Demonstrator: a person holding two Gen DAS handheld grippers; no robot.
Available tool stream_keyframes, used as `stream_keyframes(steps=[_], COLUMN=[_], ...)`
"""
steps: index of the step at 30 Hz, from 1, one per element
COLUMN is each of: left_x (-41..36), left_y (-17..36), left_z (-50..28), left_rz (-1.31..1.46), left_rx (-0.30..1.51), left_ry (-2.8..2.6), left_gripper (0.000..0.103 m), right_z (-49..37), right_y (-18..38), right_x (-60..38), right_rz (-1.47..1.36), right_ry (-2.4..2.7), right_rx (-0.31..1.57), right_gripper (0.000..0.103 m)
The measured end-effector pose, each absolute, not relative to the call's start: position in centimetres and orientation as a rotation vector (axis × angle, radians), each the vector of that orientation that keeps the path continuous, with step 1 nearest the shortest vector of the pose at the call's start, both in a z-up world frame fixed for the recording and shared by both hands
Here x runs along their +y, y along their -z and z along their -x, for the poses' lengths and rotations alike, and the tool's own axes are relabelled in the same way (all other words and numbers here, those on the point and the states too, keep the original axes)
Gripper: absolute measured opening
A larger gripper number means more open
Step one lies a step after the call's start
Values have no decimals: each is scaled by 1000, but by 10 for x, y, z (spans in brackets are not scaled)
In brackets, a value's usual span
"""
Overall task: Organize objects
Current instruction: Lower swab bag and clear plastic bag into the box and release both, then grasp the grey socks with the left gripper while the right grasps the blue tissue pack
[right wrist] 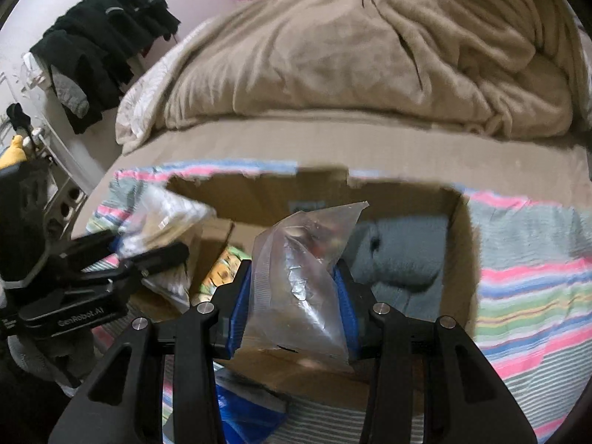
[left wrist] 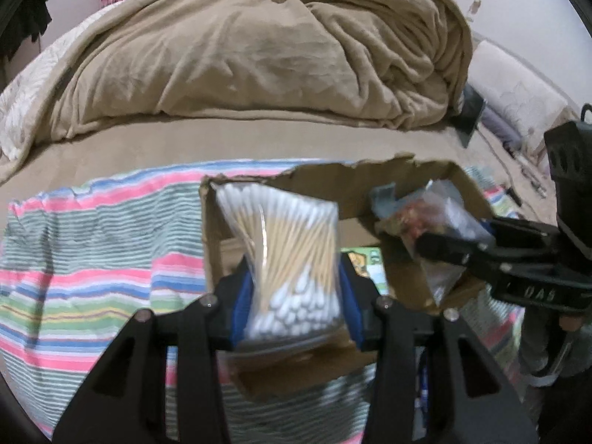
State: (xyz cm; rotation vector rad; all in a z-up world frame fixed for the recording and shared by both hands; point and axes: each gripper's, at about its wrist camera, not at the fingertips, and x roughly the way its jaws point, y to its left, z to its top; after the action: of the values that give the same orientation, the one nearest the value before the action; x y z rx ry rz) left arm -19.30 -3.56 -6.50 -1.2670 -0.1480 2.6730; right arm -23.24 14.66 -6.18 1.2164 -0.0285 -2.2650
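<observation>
My left gripper [left wrist: 296, 296] is shut on a clear bag of cotton swabs [left wrist: 288, 251], held above the left part of an open cardboard box [left wrist: 333, 185]. My right gripper [right wrist: 294, 303] is shut on a clear plastic bag [right wrist: 299, 273] with small items inside, held over the middle of the box [right wrist: 458, 259]. The right gripper [left wrist: 462, 248] also shows at the right of the left wrist view with its bag [left wrist: 425, 214]. The left gripper [right wrist: 148, 255] shows at the left of the right wrist view.
The box sits on a striped cloth [left wrist: 92, 259] on a bed. A rumpled tan blanket [left wrist: 259, 48] lies behind it. Inside the box are a green printed item [right wrist: 222, 270] and a grey object [right wrist: 399, 255]. Dark clothes [right wrist: 96, 44] hang at the left.
</observation>
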Motion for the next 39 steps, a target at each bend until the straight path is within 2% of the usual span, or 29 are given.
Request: stream_keyframes(steps=[4, 6, 7, 10, 12, 13, 15, 31, 32, 33, 35, 39], left_x=[-30, -30, -30, -29, -29, -30, -32, -43, -43, -43, -42, -42], left_y=[67, 66, 65, 60, 56, 53, 47, 16, 16, 16, 18, 21], left_z=[193, 191, 191, 186, 182, 179, 173, 106, 102, 98, 90, 79], left_rz=[1296, 1297, 1300, 1290, 1283, 1278, 1259, 1174, 1173, 1171, 1171, 1181], left_rx=[-92, -111, -118, -118, -130, -127, -145, -224, -228, -233, -240, -248], left_ry=[-2683, -2668, -2662, -2671, -2675, -2686, -2698, -2741, -2741, -2742, -2739, -2734], left_gripper=[47, 54, 54, 56, 58, 60, 72, 76, 79, 81, 81, 81], right_z=[232, 230, 230, 228, 227, 225, 221, 162, 158, 155, 147, 137], right_y=[74, 74, 73, 70, 68, 65, 60, 25, 26, 27, 30, 39], right_x=[141, 139, 139, 142, 144, 145, 147, 168, 169, 169, 169, 167], right_rz=[-1260, -1262, -1261, -1262, -1259, -1254, -1236, -1180, -1182, -1184, -1191, -1219], right_ry=[2258, 2262, 2265, 2273, 2278, 2280, 2295, 2348, 2347, 2346, 2346, 2326], right_rx=[-26, -21, -23, -33, -41, -43, -40, -60, -59, -58, -57, -59], right_gripper=[45, 46, 47, 62, 66, 66, 66, 67, 68, 73, 79, 79])
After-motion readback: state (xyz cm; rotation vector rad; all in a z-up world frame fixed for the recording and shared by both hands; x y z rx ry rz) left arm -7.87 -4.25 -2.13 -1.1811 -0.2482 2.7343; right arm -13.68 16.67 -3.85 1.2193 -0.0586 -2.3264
